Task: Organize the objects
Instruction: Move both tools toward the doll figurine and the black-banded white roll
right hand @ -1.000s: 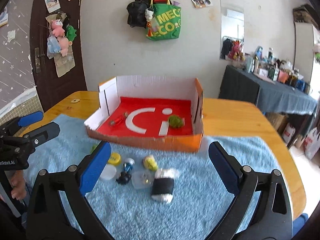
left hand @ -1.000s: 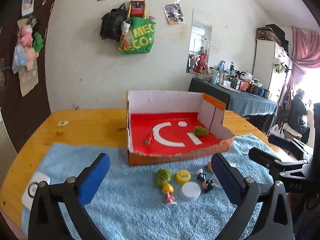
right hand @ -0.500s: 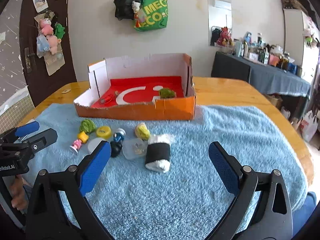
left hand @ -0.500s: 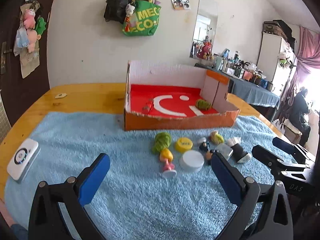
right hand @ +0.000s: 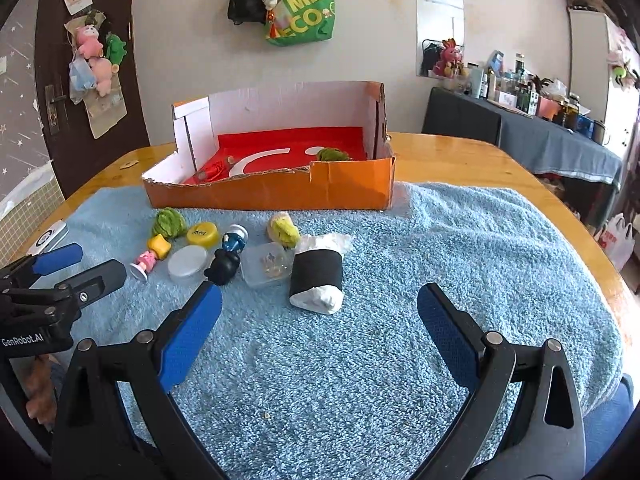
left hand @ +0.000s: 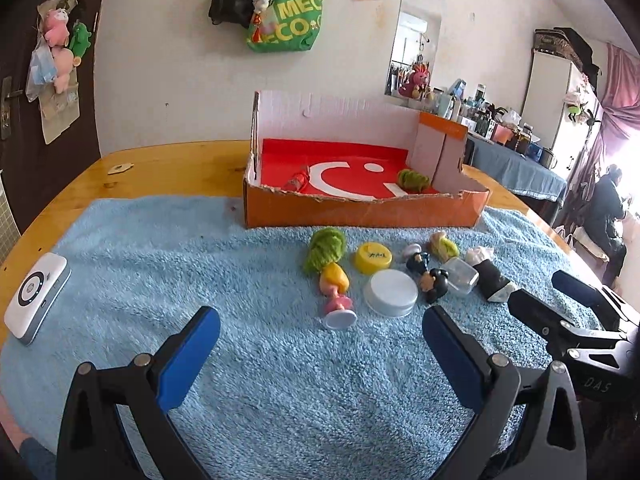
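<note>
An orange cardboard box (left hand: 360,210) with a red floor stands at the far side of a blue towel (left hand: 240,300); a green pom-pom (left hand: 412,179) and a small red item (left hand: 298,179) lie inside. Before it lie several small things: a green pom-pom (left hand: 325,248), yellow cap (left hand: 373,258), white lid (left hand: 391,293), pink-and-yellow figure (left hand: 335,292), black figure (right hand: 222,268), clear tub (right hand: 267,265) and a black-and-white roll (right hand: 317,274). My left gripper (left hand: 320,354) and right gripper (right hand: 318,334) are both open and empty, hovering short of these things.
A white round-buttoned device (left hand: 36,298) lies at the towel's left edge. The wooden table (left hand: 168,168) shows beyond the towel. A dark-clothed side table with bottles (right hand: 552,140) stands to the right. Bags hang on the wall behind.
Both grippers have drawn back and lowered toward the towel, so the box and small things sit farther ahead. Both stay open. Nothing on the towel has moved.
</note>
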Demonstrator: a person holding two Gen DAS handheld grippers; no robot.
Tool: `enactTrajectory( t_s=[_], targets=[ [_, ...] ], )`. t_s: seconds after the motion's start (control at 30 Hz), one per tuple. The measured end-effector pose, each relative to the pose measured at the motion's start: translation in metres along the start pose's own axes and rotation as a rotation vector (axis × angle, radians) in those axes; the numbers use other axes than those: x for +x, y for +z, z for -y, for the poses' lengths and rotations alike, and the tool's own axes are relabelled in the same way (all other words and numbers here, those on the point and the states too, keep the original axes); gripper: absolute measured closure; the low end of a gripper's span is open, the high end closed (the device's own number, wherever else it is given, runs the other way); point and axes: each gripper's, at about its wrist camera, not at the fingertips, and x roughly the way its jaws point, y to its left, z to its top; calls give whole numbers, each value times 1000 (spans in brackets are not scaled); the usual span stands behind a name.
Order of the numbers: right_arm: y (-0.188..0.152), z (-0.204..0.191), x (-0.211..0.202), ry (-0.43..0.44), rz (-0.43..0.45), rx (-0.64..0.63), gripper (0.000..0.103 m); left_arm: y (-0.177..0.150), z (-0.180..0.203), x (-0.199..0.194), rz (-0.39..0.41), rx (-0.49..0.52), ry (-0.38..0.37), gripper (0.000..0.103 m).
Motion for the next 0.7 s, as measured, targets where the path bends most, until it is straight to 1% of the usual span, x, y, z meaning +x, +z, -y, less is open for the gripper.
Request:
enactTrajectory(
  t_s=[0.37,0.53,0.7],
  targets=[
    [0,0,8,6,-20,3,3,2,-1,9,-34,2,9,0],
    [3,3,14,0,-32,2,3,8,-2,11,-38,-3,12,0],
    [10,9,23,11,-61,12,3,16,-3,17,-48,-2,5,0]
  ],
)
